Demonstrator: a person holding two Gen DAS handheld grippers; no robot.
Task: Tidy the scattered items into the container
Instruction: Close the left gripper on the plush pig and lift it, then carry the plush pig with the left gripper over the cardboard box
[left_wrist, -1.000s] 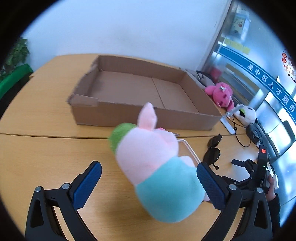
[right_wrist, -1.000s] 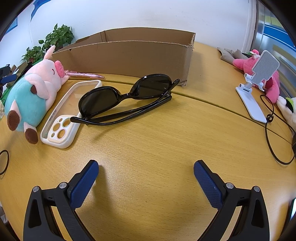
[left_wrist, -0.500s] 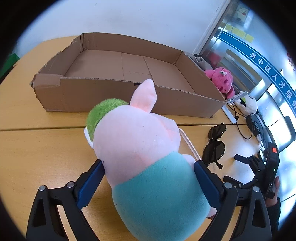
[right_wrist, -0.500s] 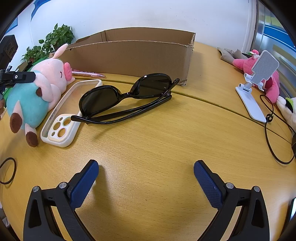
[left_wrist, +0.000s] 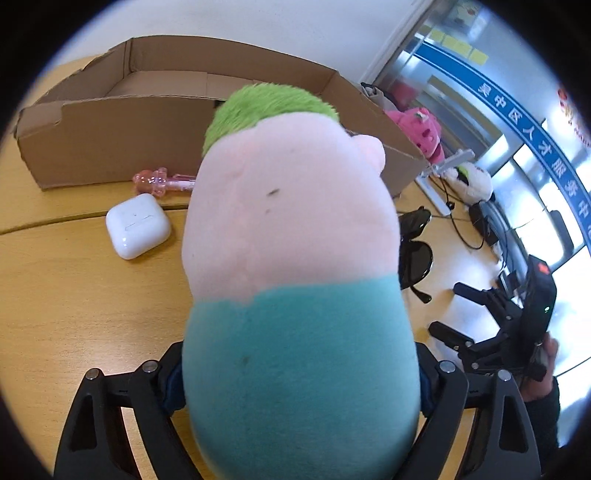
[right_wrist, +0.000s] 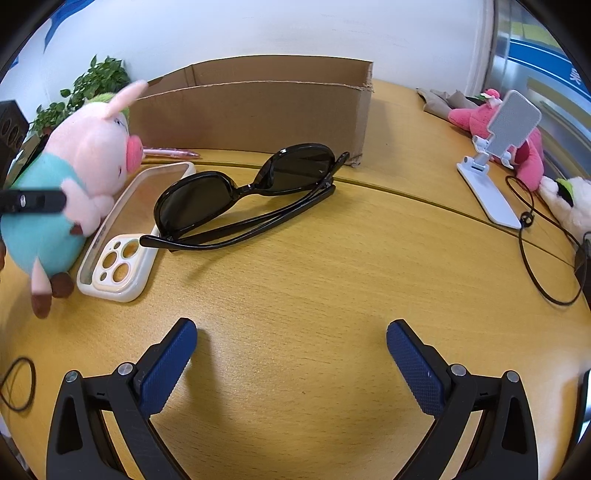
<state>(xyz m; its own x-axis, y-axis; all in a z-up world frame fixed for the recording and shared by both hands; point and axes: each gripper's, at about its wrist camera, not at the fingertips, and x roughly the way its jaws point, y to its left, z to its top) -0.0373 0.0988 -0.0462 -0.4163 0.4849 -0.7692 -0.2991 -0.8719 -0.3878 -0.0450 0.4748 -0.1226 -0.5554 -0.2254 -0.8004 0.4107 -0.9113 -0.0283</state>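
Observation:
My left gripper (left_wrist: 299, 376) is shut on the pink pig plush (left_wrist: 291, 258) with a teal body and green hair, and holds it up off the table; it fills the left wrist view. The plush also shows in the right wrist view (right_wrist: 70, 184), a left finger (right_wrist: 33, 201) across it. The open cardboard box (left_wrist: 110, 136) stands behind it. My right gripper (right_wrist: 291, 362) is open and empty, low over the table, short of the black sunglasses (right_wrist: 243, 195). A cream phone case (right_wrist: 129, 236) lies left of the sunglasses.
A white earbud case (left_wrist: 138, 225) and a pink pen (left_wrist: 162, 181) lie in front of the box. A black hair tie (right_wrist: 16, 384) lies at the left. A white phone stand (right_wrist: 495, 166), a cable (right_wrist: 535, 266) and pink and white plush toys (right_wrist: 480, 118) are at the right.
My left gripper has closed on the pig plush and lifted it off the table, uncovering the earbud case and pen. My right gripper has stayed still and open.

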